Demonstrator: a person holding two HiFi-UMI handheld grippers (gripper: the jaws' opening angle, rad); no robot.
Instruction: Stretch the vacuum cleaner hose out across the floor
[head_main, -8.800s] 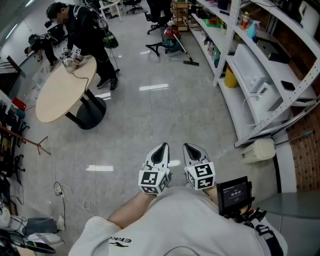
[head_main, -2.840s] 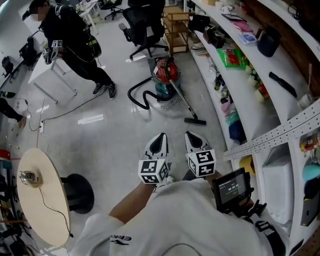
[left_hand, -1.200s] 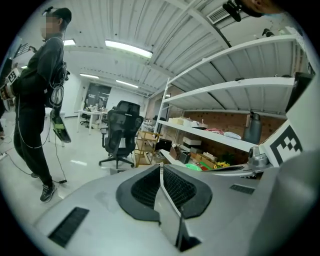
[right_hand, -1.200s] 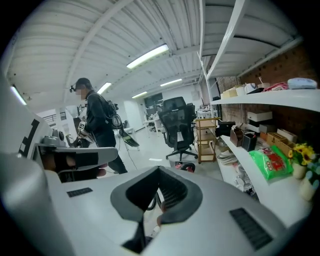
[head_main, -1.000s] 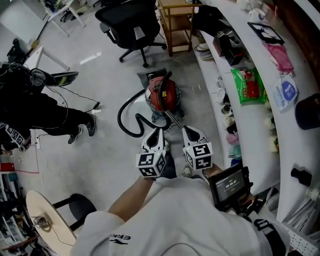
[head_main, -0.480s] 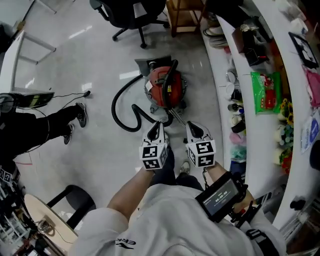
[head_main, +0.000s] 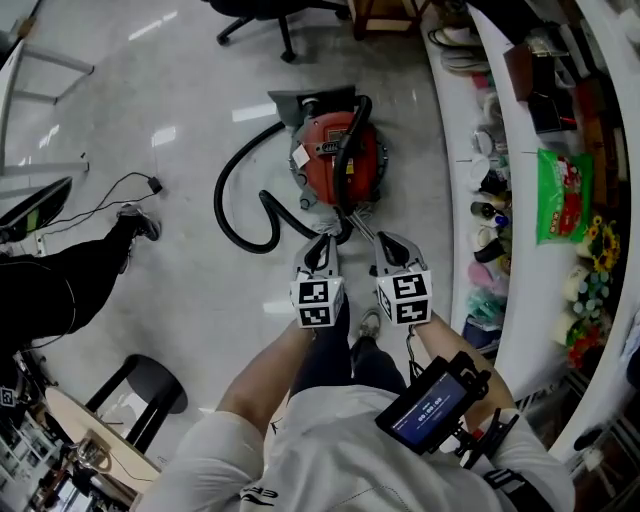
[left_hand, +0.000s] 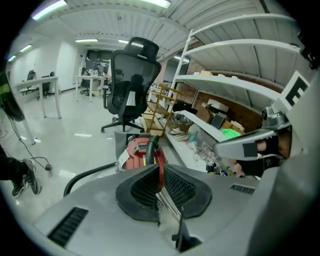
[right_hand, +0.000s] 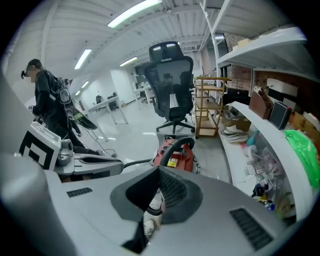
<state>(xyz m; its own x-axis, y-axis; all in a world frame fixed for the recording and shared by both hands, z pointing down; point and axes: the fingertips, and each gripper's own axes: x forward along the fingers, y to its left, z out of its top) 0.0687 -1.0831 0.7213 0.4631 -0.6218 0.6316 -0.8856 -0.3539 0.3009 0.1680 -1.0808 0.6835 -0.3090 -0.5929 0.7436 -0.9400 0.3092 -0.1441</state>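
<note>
Down on the pale floor (head_main: 200, 90), red vacuum cleaner (head_main: 335, 160) with black hose (head_main: 219, 205) coiled in a loop beside it, left gripper (head_main: 323, 245) and right gripper (head_main: 385, 245) poised side by side near it, both pairs of jaws pressed together, holding nothing

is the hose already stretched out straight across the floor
No, the black hose curls in a loop beside the red vacuum cleaner.

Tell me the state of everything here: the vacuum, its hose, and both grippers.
Vacuum: standing on the floor beside the shelves.
Hose: curled in a loop on the floor, not yet stretched out.
Left gripper: fingers shut, holding nothing.
Right gripper: fingers shut, holding nothing.
</note>
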